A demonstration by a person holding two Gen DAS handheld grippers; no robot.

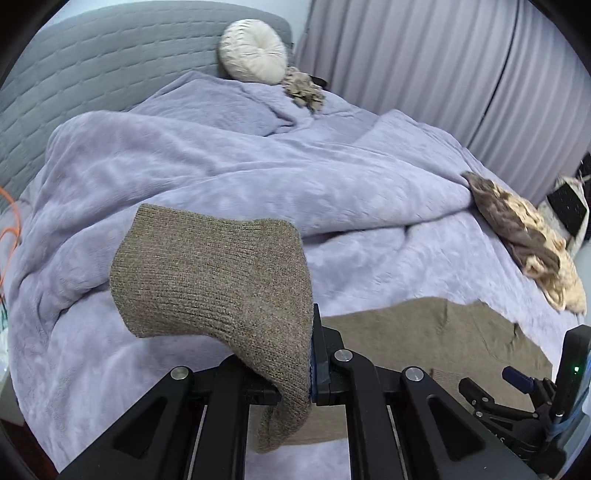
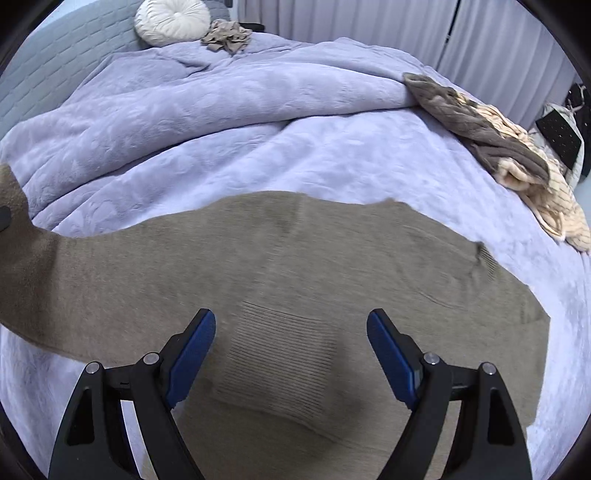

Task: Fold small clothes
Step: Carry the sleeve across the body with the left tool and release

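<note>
Sweater lies crosswise; left gripper pinches its sleeve, seemingly lifted; right gripper gapes empty.

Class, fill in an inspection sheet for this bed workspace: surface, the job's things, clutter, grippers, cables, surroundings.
Surface: lilac blanket, rumpled, covering the bed.
Job's things: brown knit sweater spread flat near the front; its sleeve lifted off the blanket.
Clutter: grey and cream garment pile at the right edge; crumpled beige cloth by the round white cushion.
Grippers: left gripper shut on the sleeve; right gripper open above the sweater, holding nothing.
Cables: orange cable at the left edge.
Surroundings: grey padded headboard; grey curtains.
</note>
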